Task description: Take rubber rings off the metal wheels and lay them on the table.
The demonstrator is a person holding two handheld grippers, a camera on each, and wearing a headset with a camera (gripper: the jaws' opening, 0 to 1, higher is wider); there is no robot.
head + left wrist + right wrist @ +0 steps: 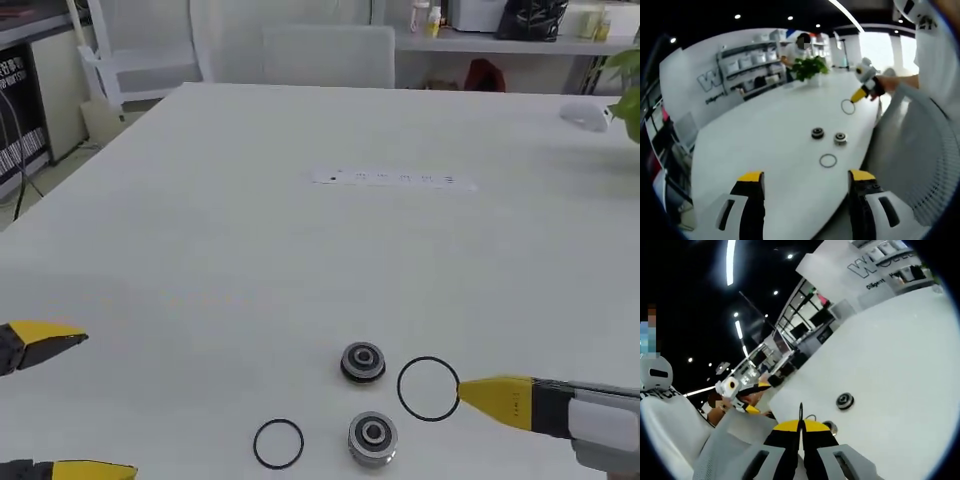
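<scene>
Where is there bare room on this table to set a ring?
Bare: the stretch between the white strip and the far wheel; also between the loose ring and the left gripper. Crowded: by the near wheel and the held ring at the right gripper.

The left gripper (pixel 806 176) is hovering with jaws apart; the right gripper (pixel 854 99) is pinching a ring (pixel 848 106) beyond two wheels (pixel 817 133) (pixel 840 138).

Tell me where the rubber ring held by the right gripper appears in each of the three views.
Head view: the rubber ring is at lower right, pinched at the tip of the right gripper.
Left gripper view: upper half, right of centre, at that gripper's yellow tip.
Right gripper view: edge-on, a thin dark line above the shut jaws.
Shared landmark: the darker metal wheel.
</scene>
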